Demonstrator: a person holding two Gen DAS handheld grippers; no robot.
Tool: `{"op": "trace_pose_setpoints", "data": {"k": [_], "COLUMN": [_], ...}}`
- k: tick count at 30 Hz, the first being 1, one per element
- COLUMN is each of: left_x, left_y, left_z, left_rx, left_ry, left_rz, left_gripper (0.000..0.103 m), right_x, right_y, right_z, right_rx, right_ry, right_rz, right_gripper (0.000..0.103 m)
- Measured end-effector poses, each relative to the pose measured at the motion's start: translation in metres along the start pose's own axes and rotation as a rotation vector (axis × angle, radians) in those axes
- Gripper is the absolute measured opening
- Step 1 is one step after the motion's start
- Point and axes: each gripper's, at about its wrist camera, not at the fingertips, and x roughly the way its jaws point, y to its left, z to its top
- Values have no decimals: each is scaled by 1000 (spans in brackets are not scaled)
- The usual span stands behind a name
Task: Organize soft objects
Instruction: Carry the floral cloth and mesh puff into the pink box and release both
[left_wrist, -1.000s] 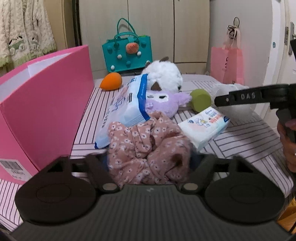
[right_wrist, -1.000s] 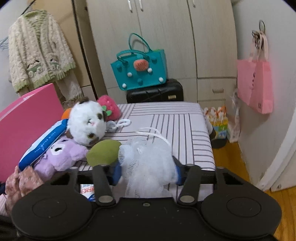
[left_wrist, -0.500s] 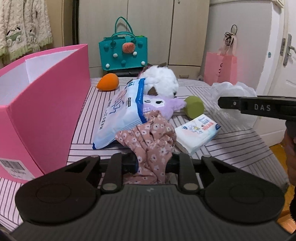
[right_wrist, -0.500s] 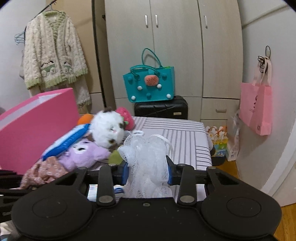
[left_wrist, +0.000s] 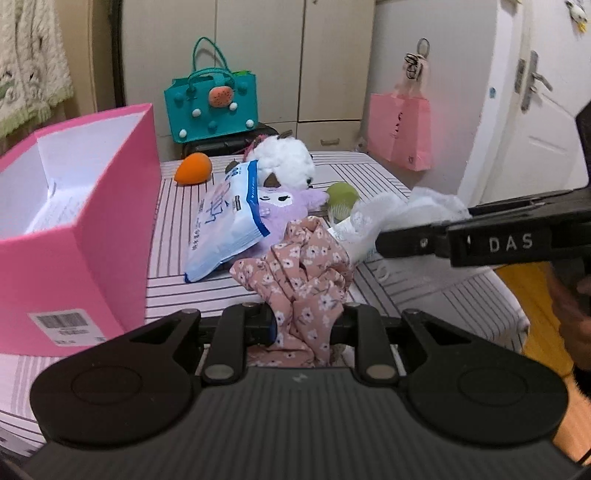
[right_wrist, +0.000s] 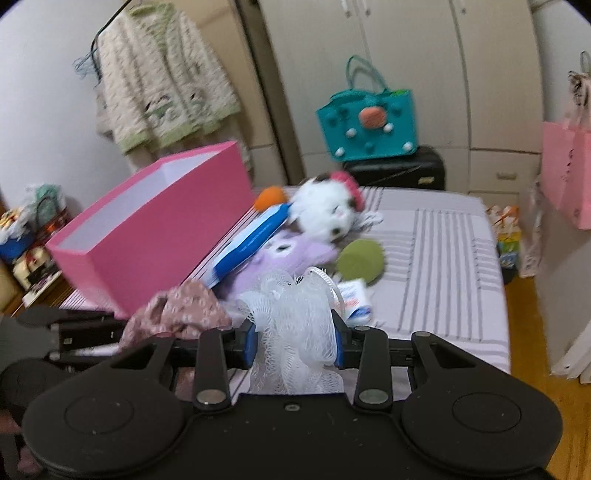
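The floral cloth (left_wrist: 303, 280) is clamped in the closed left gripper (left_wrist: 303, 328) and has been raised off the striped bed (left_wrist: 424, 295) since a second ago, beside the pink box (left_wrist: 74, 229). The white mesh pouf (right_wrist: 295, 325), likewise lifted, is pinched in the closed right gripper (right_wrist: 293, 343). Both appear ready to be carried over the box's open top.

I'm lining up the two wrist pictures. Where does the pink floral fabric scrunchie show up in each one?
Left wrist view: the pink floral fabric scrunchie sits low at centre, clamped in the left tool.
Right wrist view: it shows low at left, beside the white mesh bath pouf clamped in the right tool.
Shared landmark: the open pink cardboard box at left in both.
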Motion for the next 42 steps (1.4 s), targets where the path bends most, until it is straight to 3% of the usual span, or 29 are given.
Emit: {"op": "trace_pose_setpoints", "data": {"k": [6, 16, 25, 31, 37, 42], "left_x": [-22, -65, -96, -109, -121, -107], "left_y": [10, 26, 64, 96, 117, 143], "left_z": [1, 1, 24, 47, 77, 106], "left_rx": [11, 107, 110, 17, 43, 22], "left_ry": [52, 78, 203, 241, 128, 56], "left_rz": [-66, -35, -59, -117, -51, -12], "left_gripper": [20, 20, 20, 20, 20, 20], "right_x": [-8, -13, -3, 5, 12, 34], "right_y": [12, 32, 71, 104, 122, 127], "right_z": [-8, -22, 7, 45, 95, 138], "right_rx": [-17, 46, 49, -55, -122, -144], "right_ry": [76, 211, 283, 242, 132, 63], "right_rz": [29, 157, 333, 380, 384, 365], "right_gripper": [42, 42, 42, 42, 43, 43]}}
